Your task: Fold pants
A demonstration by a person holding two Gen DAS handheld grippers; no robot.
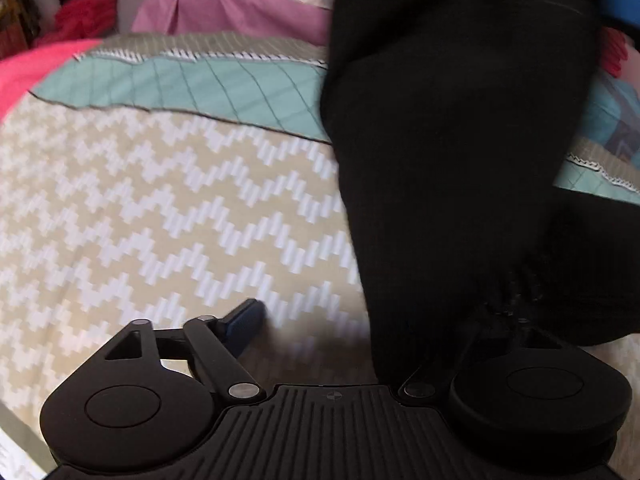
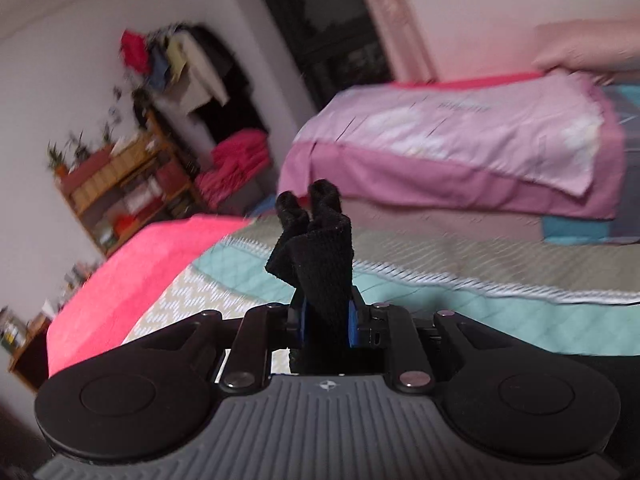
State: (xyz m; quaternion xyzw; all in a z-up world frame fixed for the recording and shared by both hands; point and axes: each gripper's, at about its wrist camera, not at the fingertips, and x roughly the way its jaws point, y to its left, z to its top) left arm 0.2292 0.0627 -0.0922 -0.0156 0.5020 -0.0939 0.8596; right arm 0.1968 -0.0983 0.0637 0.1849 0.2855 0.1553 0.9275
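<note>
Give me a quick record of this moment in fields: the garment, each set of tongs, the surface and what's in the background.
garment: black pants, lifted, hanging over the bed
right tongs: shut on a bunched fold of the pants
left tongs: one blue finger visible and bare; the other side is hidden by the fabric, grip unclear
surface: zigzag quilt with a teal band
background: pink pillow, wooden shelf
</note>
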